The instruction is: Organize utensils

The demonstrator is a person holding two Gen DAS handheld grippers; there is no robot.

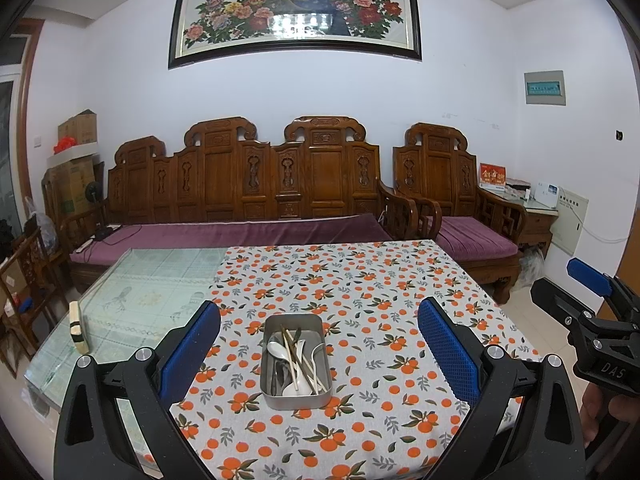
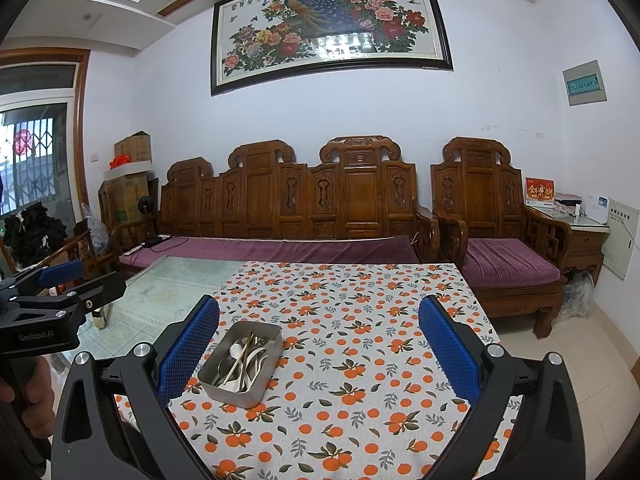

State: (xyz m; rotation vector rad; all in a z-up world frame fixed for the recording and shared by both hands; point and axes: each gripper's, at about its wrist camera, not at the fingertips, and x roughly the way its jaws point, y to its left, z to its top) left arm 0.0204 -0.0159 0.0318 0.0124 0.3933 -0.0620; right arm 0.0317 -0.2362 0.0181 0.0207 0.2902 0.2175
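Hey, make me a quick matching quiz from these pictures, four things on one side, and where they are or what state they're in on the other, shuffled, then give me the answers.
Things:
1. metal tin
2. spoons and chopsticks
3. left tongs
4. framed peacock picture

Place or state:
A. hanging on the wall above the wooden sofa
B. piled inside the tin
C. open, holding nothing
D. standing on the orange-print tablecloth

Pairs: 1-D, 2-B, 3-C, 4-A

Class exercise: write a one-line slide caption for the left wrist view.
Open left gripper hovers over a metal tin of spoons and chopsticks on an orange-print tablecloth.
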